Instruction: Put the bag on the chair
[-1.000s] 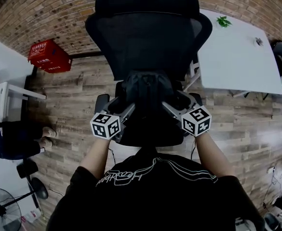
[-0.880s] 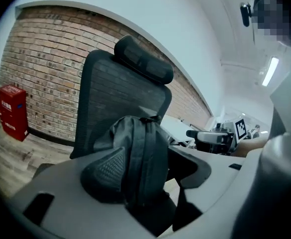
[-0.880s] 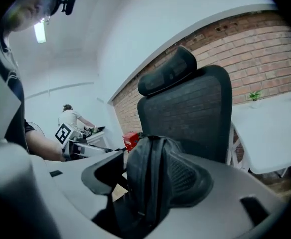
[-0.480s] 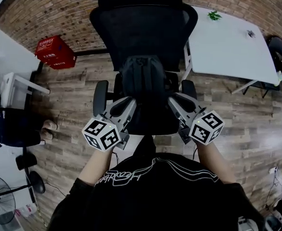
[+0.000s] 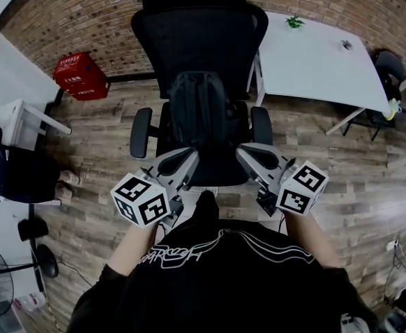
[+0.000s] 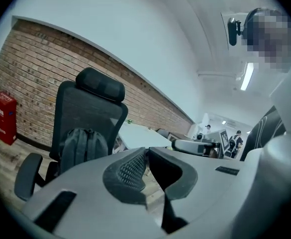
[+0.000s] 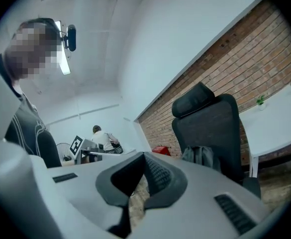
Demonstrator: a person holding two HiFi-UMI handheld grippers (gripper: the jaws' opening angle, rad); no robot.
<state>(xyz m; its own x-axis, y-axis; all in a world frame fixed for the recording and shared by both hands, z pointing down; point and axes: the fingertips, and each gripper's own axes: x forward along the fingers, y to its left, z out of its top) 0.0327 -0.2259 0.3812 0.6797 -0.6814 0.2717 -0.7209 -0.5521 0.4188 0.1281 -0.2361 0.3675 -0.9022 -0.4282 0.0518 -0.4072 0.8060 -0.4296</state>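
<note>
Head view, and it's the wood-plank floor [image 5: 105,134] filling most of the picture, with the brick wall [image 5: 71,19] curving across the top. Next in size, the white table [image 5: 314,57] at upper right, just beside the black office chair [image 5: 199,37], which stands dead centre facing the person. And there's the bag [image 5: 197,109], dark grey, upright on the seat, its back against the backrest, sitting squarely between the two armrests [image 5: 141,132]. Down to the tools now: the left gripper [image 5: 186,158] and the right gripper [image 5: 247,154] are held up over the front edge of the seat, both clear of the bag, touching nothing. Their jaws have just been closing, and each gripper view shows the ribbed fingers pressed together with nothing caught between them. Smaller things round it off: a red crate [image 5: 81,76] by the wall at left, and a little green plant [image 5: 295,21] on the table's far edge.
</note>
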